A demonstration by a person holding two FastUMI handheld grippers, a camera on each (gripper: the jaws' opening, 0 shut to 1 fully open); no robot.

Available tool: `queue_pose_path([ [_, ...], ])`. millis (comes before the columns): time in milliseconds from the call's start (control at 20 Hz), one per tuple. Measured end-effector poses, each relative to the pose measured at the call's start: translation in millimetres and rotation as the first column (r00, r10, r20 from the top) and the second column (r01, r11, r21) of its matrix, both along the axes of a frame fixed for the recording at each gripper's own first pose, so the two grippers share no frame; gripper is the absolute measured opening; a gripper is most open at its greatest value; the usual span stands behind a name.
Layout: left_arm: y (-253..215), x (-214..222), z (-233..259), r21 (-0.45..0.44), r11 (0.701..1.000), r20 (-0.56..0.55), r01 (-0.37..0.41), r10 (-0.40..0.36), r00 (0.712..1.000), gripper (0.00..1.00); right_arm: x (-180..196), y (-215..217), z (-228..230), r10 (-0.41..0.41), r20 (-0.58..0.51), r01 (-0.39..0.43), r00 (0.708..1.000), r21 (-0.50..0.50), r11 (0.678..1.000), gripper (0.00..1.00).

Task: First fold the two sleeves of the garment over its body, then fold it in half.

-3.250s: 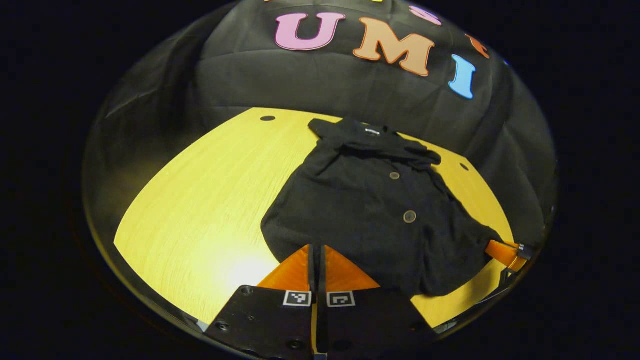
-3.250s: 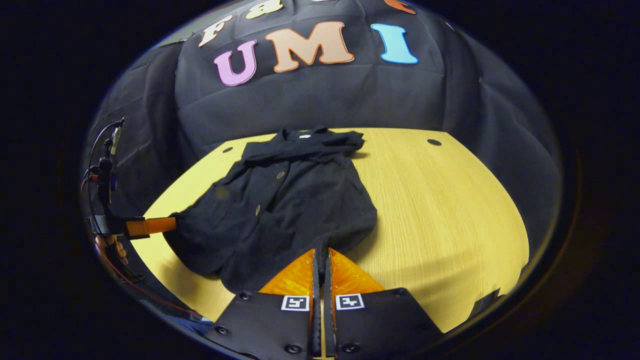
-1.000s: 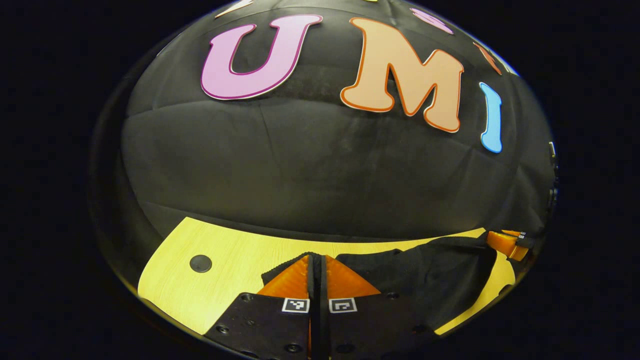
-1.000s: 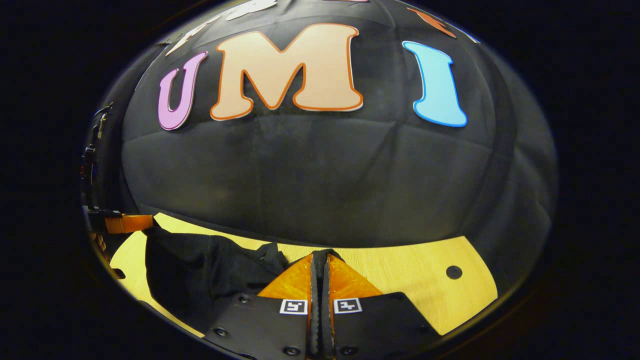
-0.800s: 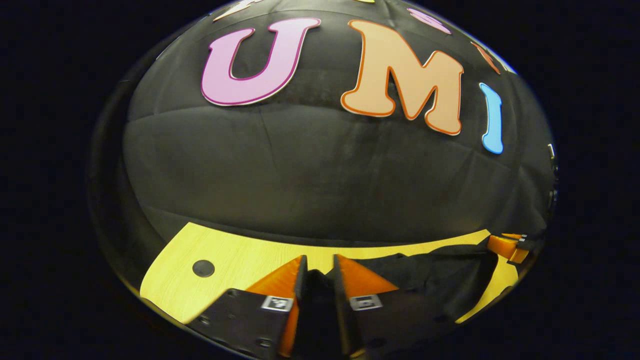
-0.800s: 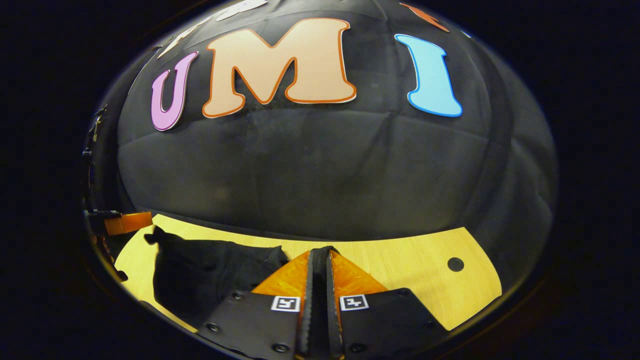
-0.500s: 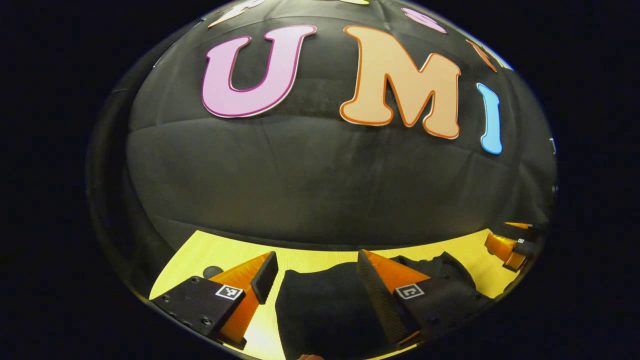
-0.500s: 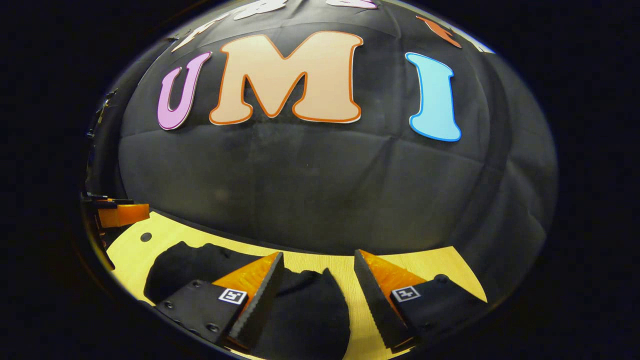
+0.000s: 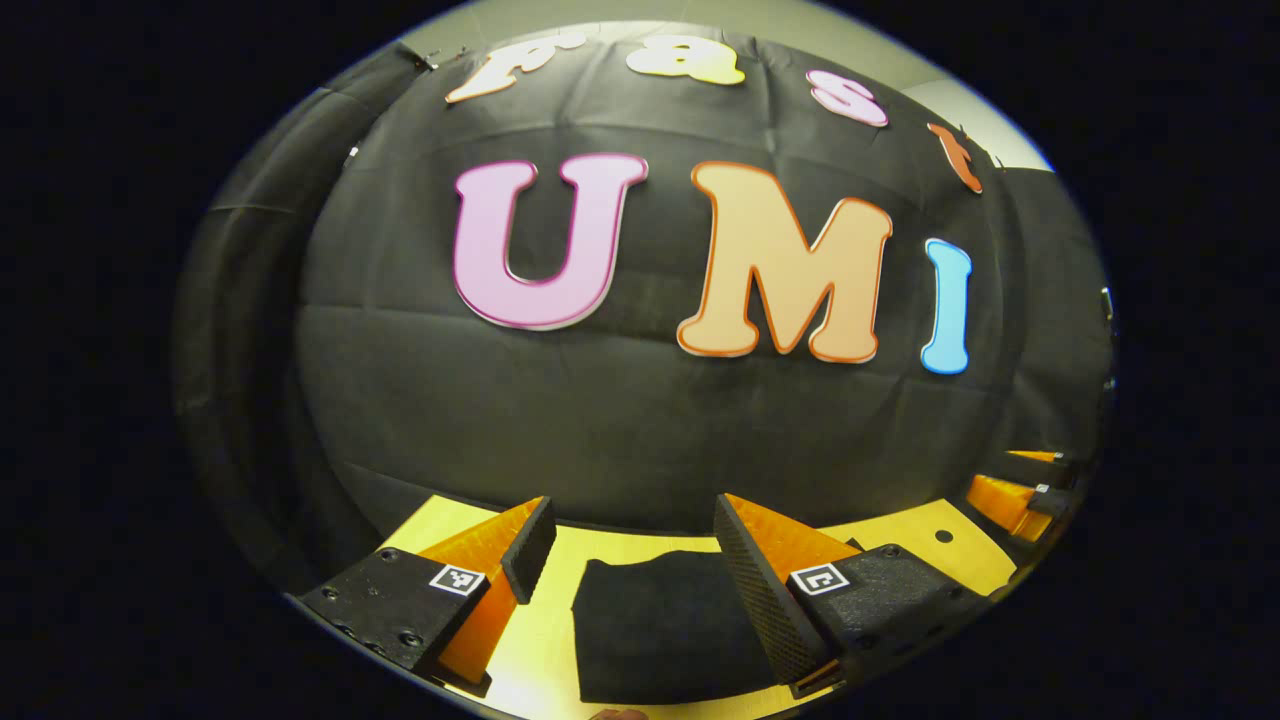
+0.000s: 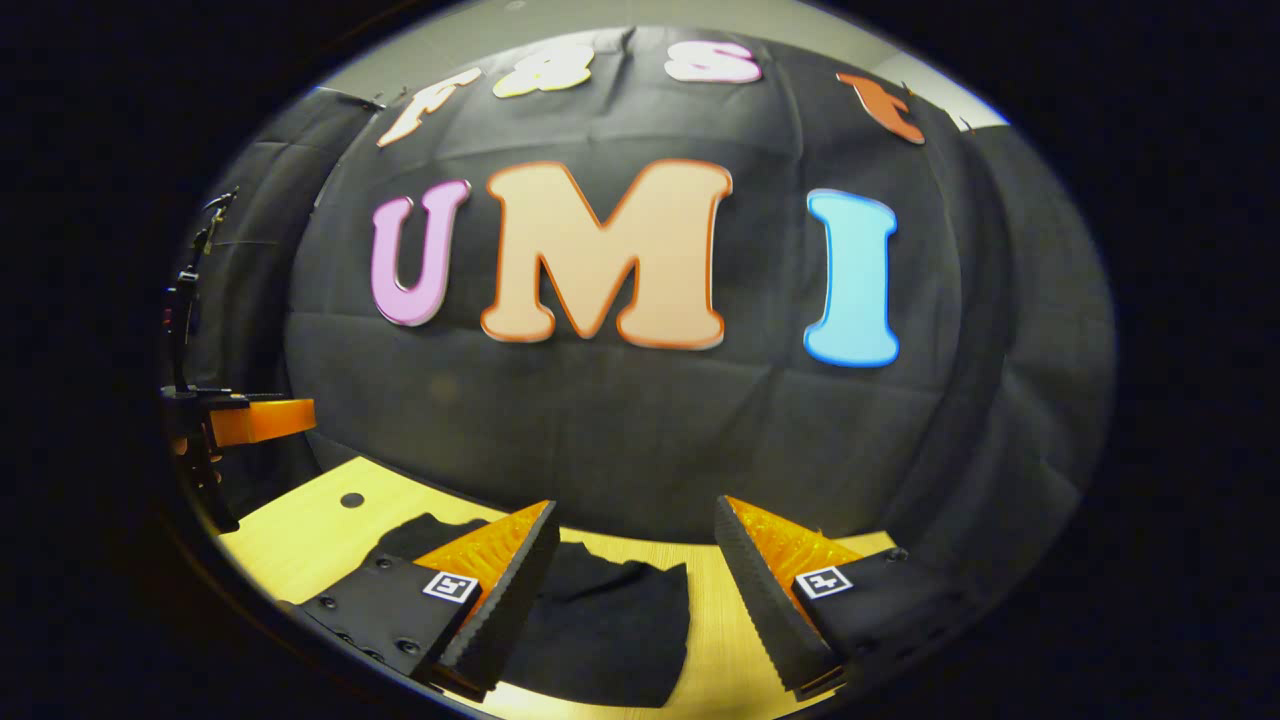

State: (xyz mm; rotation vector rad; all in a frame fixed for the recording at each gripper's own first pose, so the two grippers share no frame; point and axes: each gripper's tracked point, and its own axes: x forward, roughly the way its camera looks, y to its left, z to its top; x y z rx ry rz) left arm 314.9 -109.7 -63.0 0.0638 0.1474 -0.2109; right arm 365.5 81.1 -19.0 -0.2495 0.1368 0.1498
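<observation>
My left claw (image 9: 632, 545) is spread wide and grips nothing; the black garment (image 9: 665, 625) lies flat on the yellow desk (image 9: 535, 650), seen in the gap between its fingers. My right claw (image 10: 637, 550) is just as wide apart, hanging above the garment's folded edge, and I see the left one off at the side.

Garment (image 9: 660, 625) is lying on the counter (image 9: 925, 535), beneath both grippers: left gripper (image 9: 632, 550) is hanging over it, right gripper (image 10: 633, 560) beside.
</observation>
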Motion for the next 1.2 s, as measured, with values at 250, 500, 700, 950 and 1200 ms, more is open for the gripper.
queue_pose_path([
  [250, 26.6, -86.4, 26.5, -0.059, 0.996, 0.092, -0.063, 0.068, 0.993, 0.93, -89.1, -2.1, 29.1, 0.075, 0.124, -0.075, 0.989, -0.001, 0.997, 1.00],
  [500, 38.4, -162.4, 59.4, -0.106, 0.990, 0.150, -0.096, 0.111, 0.982, 0.93, -159.9, -7.3, 35.7, 0.099, 0.152, -0.114, 0.983, 0.091, 0.989, 0.97],
  [700, 39.2, -207.8, 59.1, -0.040, 0.993, 0.181, -0.110, 0.115, 0.977, 0.92, -193.8, -24.4, 28.8, 0.077, 0.154, -0.097, 0.985, 0.128, 0.987, 1.00],
  [950, 29.4, -242.4, 41.3, -0.069, 0.993, 0.133, -0.098, 0.106, 0.985, 0.92, -224.7, -33.6, 16.9, 0.069, 0.163, -0.091, 0.984, 0.134, 0.987, 0.96],
  [1200, 37.1, -252.3, 42.2, -0.016, 0.993, 0.149, -0.113, 0.114, 0.982, 0.92, -254.2, -33.5, -0.3, 0.075, 0.133, -0.099, 0.988, 0.183, 0.978, 1.00],
])
